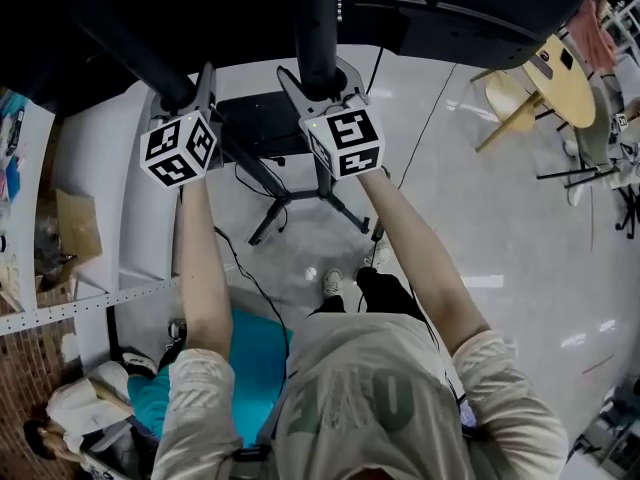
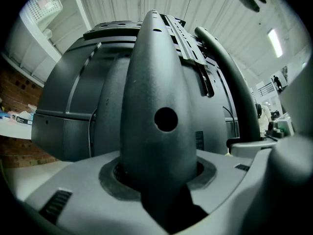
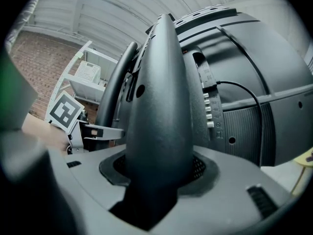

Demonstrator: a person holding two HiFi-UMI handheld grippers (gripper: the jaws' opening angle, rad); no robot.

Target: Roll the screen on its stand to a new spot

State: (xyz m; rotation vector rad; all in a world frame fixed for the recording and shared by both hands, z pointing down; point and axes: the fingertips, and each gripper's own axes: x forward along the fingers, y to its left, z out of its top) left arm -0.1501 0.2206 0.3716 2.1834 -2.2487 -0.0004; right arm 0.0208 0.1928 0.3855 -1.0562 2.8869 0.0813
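The screen [image 1: 450,13] is a big dark panel at the top of the head view, and its ribbed back [image 2: 73,126] fills both gripper views. It rides on a black stand whose splayed legs [image 1: 300,200] rest on the pale floor. My left gripper [image 1: 197,90] is shut on the stand's slanted left upright [image 2: 156,97], a dark bar with a round hole in it. My right gripper [image 1: 318,83] is shut on the right upright [image 3: 159,92]. Both bars fill the gap between the jaws. Each gripper view shows the other gripper beside its own bar.
A white shelf unit [image 1: 110,218] stands close at the left with a brick wall behind. A black cable [image 1: 245,273] trails over the floor near my shoes [image 1: 333,283]. A wooden table [image 1: 560,73] and chair stand at the far right. A teal object [image 1: 250,358] lies behind me.
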